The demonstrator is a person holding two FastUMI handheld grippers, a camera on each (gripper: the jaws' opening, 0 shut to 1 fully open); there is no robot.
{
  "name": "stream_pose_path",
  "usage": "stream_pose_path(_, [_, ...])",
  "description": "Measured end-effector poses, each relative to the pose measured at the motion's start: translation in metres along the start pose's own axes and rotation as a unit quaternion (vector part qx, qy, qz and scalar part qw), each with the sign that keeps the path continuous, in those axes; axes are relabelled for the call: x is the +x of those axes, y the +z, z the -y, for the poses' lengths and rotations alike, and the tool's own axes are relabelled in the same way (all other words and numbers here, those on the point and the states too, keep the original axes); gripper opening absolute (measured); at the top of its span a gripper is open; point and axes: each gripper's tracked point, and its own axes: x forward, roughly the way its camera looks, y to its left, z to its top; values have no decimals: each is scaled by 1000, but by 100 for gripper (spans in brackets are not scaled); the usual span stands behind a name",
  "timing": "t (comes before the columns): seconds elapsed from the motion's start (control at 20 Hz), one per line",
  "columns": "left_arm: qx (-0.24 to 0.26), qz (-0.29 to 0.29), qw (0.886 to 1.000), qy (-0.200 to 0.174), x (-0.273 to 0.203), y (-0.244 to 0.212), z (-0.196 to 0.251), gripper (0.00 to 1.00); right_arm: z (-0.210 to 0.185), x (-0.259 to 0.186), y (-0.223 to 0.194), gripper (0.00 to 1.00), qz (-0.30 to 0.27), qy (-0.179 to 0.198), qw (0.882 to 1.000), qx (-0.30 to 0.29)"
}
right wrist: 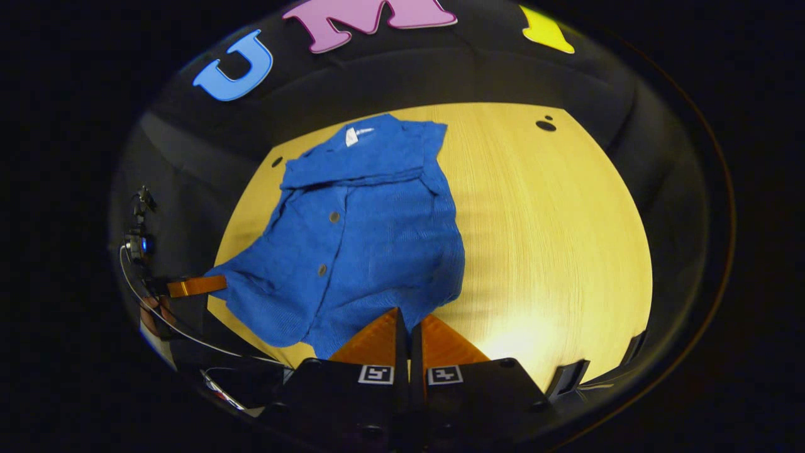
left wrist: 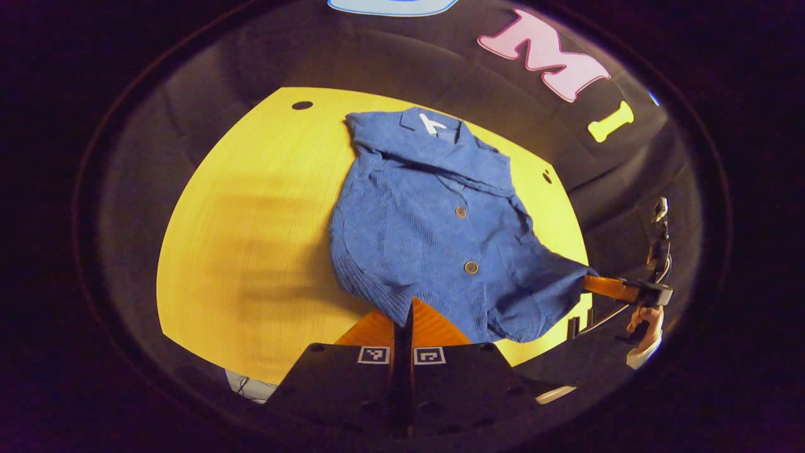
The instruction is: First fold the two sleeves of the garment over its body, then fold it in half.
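Observation:
A blue knit garment (left wrist: 427,220) with buttons lies on the yellow table (left wrist: 251,220), collar at the far side, a sleeve folded across its upper body. My left gripper (left wrist: 407,308) is shut on one corner of the near hem. In the right gripper view the same garment (right wrist: 365,233) spreads away from my right gripper (right wrist: 409,318), which is shut on the other hem corner. The left gripper view shows the right gripper (left wrist: 594,283) pulling its corner out to a point. The right gripper view shows the left gripper (right wrist: 214,284) doing likewise. The hem hangs slack between them.
Bare tabletop (right wrist: 553,239) stretches beside the garment, with small dark holes (left wrist: 302,105) (right wrist: 545,125) near the far edge. A hand (left wrist: 644,318) with a white cuff holds the right gripper past the table's edge. A cable loops under the left gripper (right wrist: 188,340).

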Motion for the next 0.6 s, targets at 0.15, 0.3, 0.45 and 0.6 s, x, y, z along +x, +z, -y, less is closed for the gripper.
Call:
stream_pose_path(0.15, [13,33,999,-7,-19,45,7,0,-13,-15,46,5,49,-3,999,12])
stream_pose_path(0.3, [42,52,998,5,-34,85,9,0,-21,-33,98,5,104,-11,994,30])
stream_pose_path(0.45, [45,63,997,1,-41,131,10,0,-31,-42,156,4,159,-21,987,28])
stream_pose_path(0.6, [39,92,995,16,-48,184,4,0,-41,-26,221,5,191,-22,981,21])
